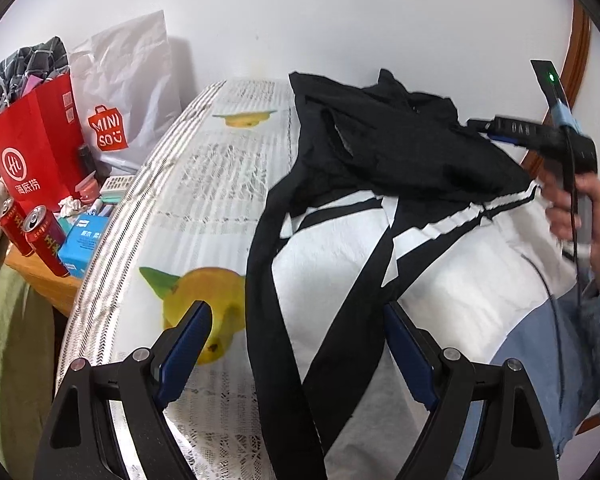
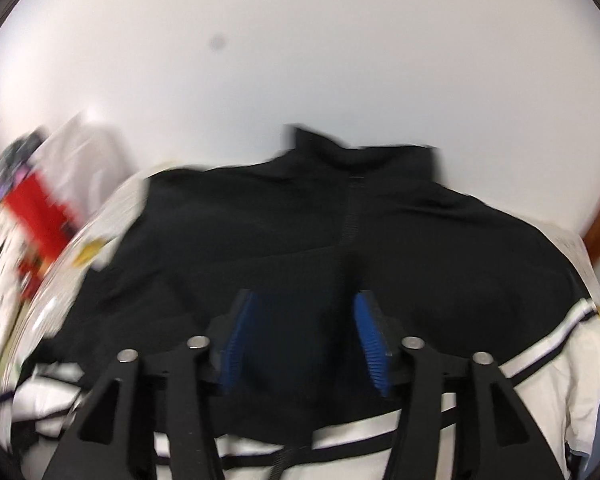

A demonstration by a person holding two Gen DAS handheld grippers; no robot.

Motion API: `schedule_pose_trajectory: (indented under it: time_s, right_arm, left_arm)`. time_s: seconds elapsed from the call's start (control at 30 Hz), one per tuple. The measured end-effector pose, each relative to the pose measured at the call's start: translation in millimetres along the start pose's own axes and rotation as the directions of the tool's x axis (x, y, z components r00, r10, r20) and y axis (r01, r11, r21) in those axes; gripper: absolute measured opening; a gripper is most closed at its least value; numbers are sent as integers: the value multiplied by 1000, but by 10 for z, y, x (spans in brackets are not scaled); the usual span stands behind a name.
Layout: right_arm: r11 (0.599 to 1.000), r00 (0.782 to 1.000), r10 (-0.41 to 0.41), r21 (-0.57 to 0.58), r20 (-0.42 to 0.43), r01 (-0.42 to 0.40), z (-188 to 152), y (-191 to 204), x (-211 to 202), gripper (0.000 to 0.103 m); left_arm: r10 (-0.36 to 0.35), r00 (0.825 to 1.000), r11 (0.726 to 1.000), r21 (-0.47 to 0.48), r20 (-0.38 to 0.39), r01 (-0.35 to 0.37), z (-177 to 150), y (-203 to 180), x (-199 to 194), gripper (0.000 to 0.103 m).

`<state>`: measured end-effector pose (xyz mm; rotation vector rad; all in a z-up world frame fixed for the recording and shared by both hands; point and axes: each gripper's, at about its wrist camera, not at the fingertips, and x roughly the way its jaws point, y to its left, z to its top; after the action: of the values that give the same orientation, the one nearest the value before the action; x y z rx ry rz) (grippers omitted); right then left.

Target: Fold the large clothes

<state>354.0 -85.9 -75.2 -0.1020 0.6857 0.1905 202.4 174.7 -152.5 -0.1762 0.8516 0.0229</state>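
Note:
A black, white and blue jacket (image 1: 452,276) lies spread over the lace lemon-print tablecloth (image 1: 204,184). Its black upper part is bunched toward the wall, and black bands run down toward the camera. My left gripper (image 1: 298,322) hovers open just above the cloth, one black band passing between its blue pads without touching them. At the right edge, a hand holds my right gripper (image 1: 500,132) at the jacket's bunched black part. In the blurred right wrist view, the right gripper (image 2: 304,320) stands open over the black chest of the jacket (image 2: 300,220), below the collar and zip.
Left of the table stand a red paper bag (image 1: 36,140), a white MINISO bag (image 1: 128,92), two red cans (image 1: 40,236) and a blue box (image 1: 84,244) on a wooden stand. A white wall lies behind. A curved wooden frame (image 1: 576,60) rises at the right.

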Motion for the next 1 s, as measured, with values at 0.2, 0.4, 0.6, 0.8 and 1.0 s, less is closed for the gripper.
schedule_pose_trajectory:
  time_s: [0.2, 0.4, 0.6, 0.8, 1.0]
  right_arm:
    - [961, 987, 134, -231, -88, -151, -298, 922, 22, 70]
    - [912, 986, 108, -383, -125, -149, -508, 1498, 233, 70]
    - [929, 960, 212, -267, -182, -256, -407, 1500, 406, 8]
    - [951, 966, 257, -177, 3, -252, -229, 1054, -119, 3]
    - [996, 976, 72, 35, 207, -81, -120, -120, -740, 3]
  left_arm:
    - [-31, 999, 999, -33, 30, 32, 6, 47, -126, 85]
    - [-36, 999, 998, -43, 11, 37, -55, 130, -104, 85]
    - [-5, 1000, 1000, -17, -25, 4, -145, 83, 36, 85]
    - [-4, 999, 999, -38, -35, 3, -126, 88, 30, 85]
    - [22, 1000, 1000, -16, -3, -22, -119, 30, -61, 85]
